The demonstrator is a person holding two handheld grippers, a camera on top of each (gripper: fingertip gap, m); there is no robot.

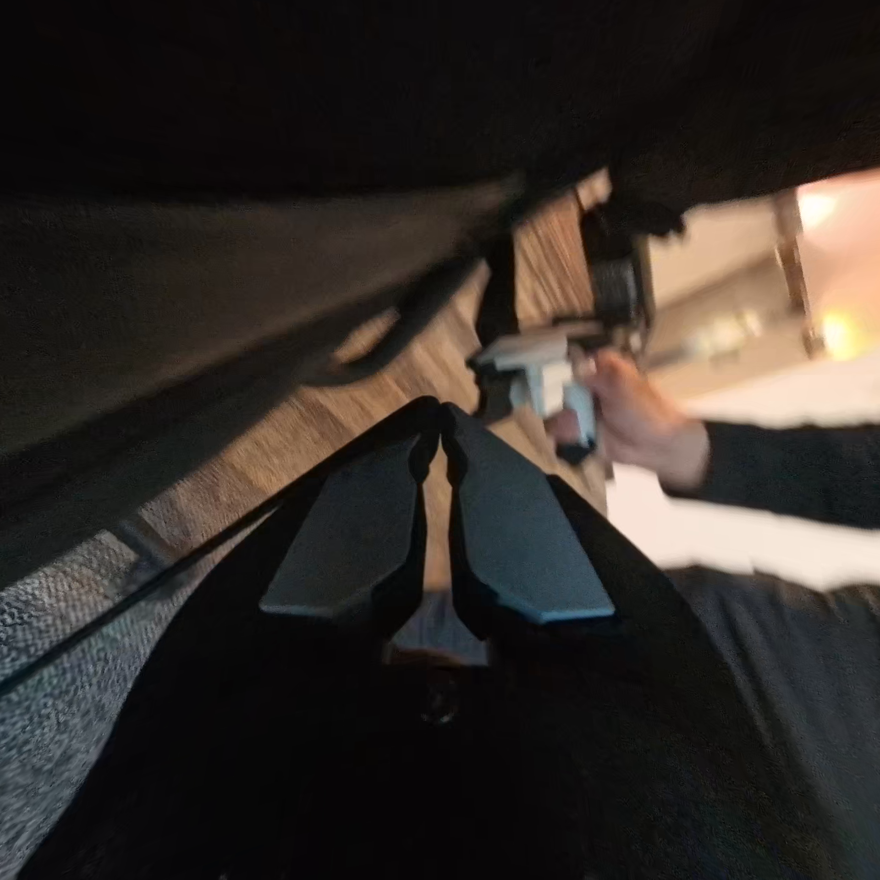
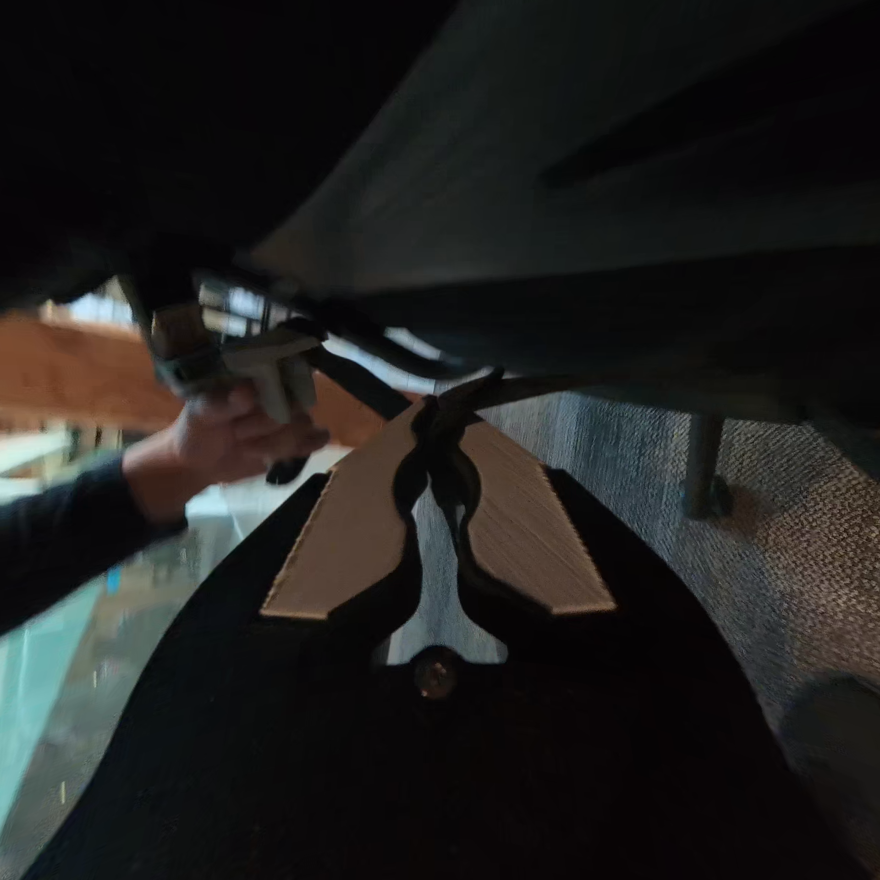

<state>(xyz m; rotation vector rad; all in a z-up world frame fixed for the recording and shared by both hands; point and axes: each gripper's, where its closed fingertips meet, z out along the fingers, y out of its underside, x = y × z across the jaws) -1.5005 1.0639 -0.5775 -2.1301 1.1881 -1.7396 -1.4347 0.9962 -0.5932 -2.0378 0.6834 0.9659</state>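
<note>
A broad dark slab [image 2: 547,200] fills the upper part of both views — too dim and blurred to say what it is. Below it lies a grey woven carpet [image 2: 785,547], with a strip of wood-grain floor [image 1: 295,452] beside it in the left wrist view. A thin post [image 2: 702,466] comes down from the slab and stands on the carpet.

The left gripper [image 1: 440,412] has its fingers pressed together at the tips, nothing visible between them, over the wood floor. The right gripper [image 2: 435,405] has its fingers closed on a thin black cord [image 2: 524,381] — it runs off to the right under the slab and also trails down between the fingers.

Each view catches the other gripper farther off, a pale grey handle held in a hand [image 1: 638,419] with a dark sleeve [image 1: 785,471].
</note>
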